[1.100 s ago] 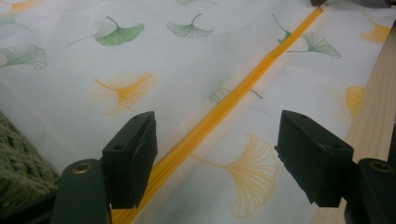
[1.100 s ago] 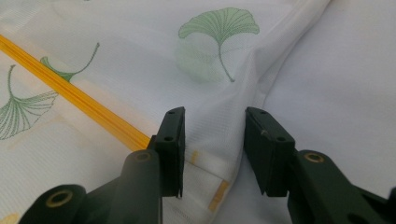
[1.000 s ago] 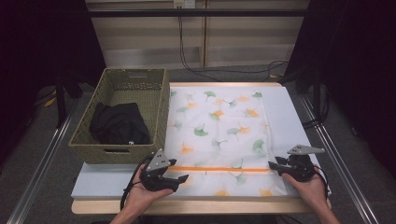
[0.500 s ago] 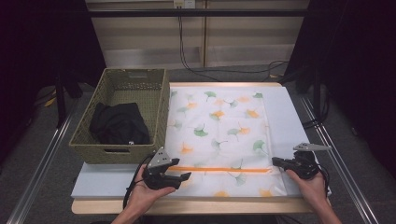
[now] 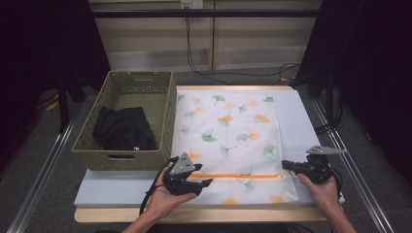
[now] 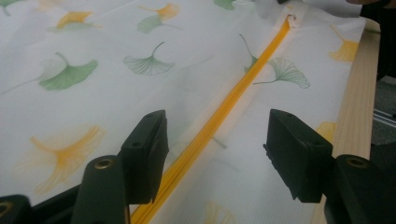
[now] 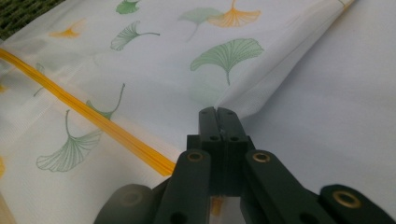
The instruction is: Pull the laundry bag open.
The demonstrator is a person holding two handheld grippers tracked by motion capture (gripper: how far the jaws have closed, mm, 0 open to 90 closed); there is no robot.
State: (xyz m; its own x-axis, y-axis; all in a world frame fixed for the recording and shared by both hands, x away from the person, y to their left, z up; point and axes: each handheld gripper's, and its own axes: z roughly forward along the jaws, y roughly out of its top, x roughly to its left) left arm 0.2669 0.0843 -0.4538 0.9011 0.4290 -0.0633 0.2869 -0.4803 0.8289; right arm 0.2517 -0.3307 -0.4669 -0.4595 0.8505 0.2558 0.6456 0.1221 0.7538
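A white cloth bag (image 5: 228, 131) printed with ginkgo leaves lies flat on a pale board (image 5: 116, 189). An orange zipper (image 5: 238, 175) runs across its near end. My left gripper (image 5: 206, 183) is open at the zipper's left end. In the left gripper view it (image 6: 217, 126) straddles the zipper (image 6: 219, 116) just above the cloth. My right gripper (image 5: 284, 165) is shut at the bag's right edge, by the zipper's other end. In the right gripper view its tips (image 7: 217, 112) touch the cloth's edge (image 7: 243, 100); I cannot tell whether cloth is pinched between them.
A green woven basket (image 5: 121, 161) with a black garment (image 5: 121, 128) in it stands left of the bag, close to my left gripper. The wooden table edge (image 5: 204, 214) runs along the front. Bare board (image 5: 296, 121) lies right of the bag.
My left gripper has shifted a little to the right, onto the zipper's left end. The right gripper has hardly moved.
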